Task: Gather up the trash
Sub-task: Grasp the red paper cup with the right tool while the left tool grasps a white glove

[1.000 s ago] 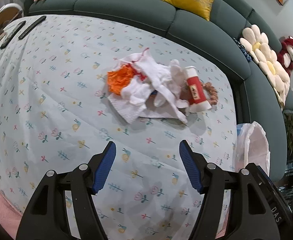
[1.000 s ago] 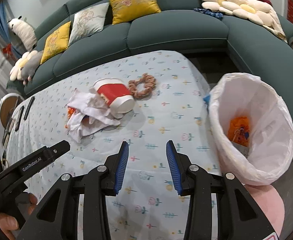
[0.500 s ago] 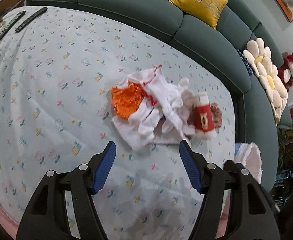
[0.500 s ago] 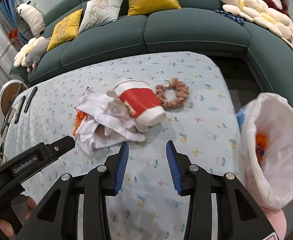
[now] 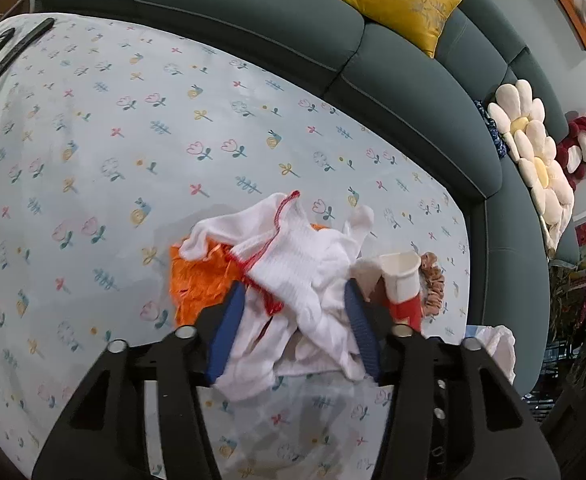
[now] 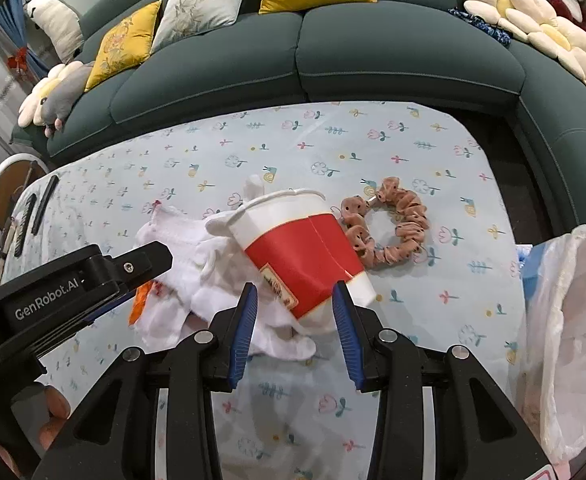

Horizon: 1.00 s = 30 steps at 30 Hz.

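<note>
A pile of white cloths [image 5: 309, 268] lies on the flowered table over an orange wrapper [image 5: 197, 280]. A red and white paper cup [image 6: 297, 248] lies on its side against the pile; it also shows in the left wrist view [image 5: 403, 284]. My left gripper [image 5: 295, 312] is open, its fingers on either side of the white cloths. My right gripper [image 6: 295, 302] is open, its fingers on either side of the cup's base. The left gripper's body [image 6: 73, 284] shows at the left of the right wrist view.
A pink scrunchie [image 6: 389, 224] lies right of the cup. A bin with a white bag [image 6: 569, 340] stands at the table's right edge. Dark remotes [image 6: 45, 204] lie at the far left. A green sofa [image 6: 333, 60] with cushions curves behind the table.
Both grippers have moved forward to the pile. The left fingers now straddle the white cloths and the right fingers straddle the cup. Both stay open.
</note>
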Available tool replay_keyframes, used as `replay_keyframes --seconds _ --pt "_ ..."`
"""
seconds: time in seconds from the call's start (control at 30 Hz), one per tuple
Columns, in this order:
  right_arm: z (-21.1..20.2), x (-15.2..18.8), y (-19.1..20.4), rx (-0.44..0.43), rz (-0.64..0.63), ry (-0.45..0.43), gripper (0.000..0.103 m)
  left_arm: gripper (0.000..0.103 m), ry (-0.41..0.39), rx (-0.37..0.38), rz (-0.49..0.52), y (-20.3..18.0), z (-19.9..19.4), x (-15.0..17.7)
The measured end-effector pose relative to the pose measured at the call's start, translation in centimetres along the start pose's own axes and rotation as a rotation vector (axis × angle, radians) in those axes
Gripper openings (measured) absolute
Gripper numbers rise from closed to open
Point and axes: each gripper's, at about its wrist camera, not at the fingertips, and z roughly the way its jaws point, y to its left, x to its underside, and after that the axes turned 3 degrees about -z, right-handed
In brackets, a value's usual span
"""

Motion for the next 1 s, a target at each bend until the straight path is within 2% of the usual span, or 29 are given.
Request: replay_keyframes --seconds 0.17,0.23,0.33,0.4,0.53,0.63,0.87,0.9,1.0 --pt "1.2 -0.7 -0.2 -0.001 0.003 0.008 0.039 0.009 0.024 0.007 0.035 -0.8 1.1 -0.2" --pt "1.4 -0.7 -0.3 -0.005 0.007 0.010 0.039 0.004 0.029 0.016 0.050 -1.0 1.2 0.0" --pt "1.3 -0.7 -0.1 -0.011 0.001 0.010 0.040 0.003 0.025 0.028 0.070 -1.5 1.0 0.4" --pt "1.3 -0.7 0.1 -0.022 -0.004 0.014 0.048 0.003 0.019 0.038 0.078 -1.8 0.8 0.5" --pt "1.5 -0.4 0.5 -0.005 -0.028 0.010 0.054 0.003 0.008 0.040 0.100 -2.4 0.3 0.7" --pt "1.9 -0.6 0.4 0.010 -0.039 0.008 0.054 0.003 0.010 0.048 0.099 -2.6 0.1 0.8" --pt "1.9 -1.1 -2.1 0.040 0.030 0.016 0.031 0.003 -0.003 0.076 0.126 -3.4 -1.3 1.3" --pt "1.7 -1.0 -2.4 0.035 0.041 0.018 0.022 0.003 -0.005 0.080 0.130 -3.7 -1.5 1.5" --pt "0.8 -0.5 -3.6 0.021 0.077 0.009 0.020 0.003 -0.011 0.092 0.151 -4.8 -2.2 2.2"
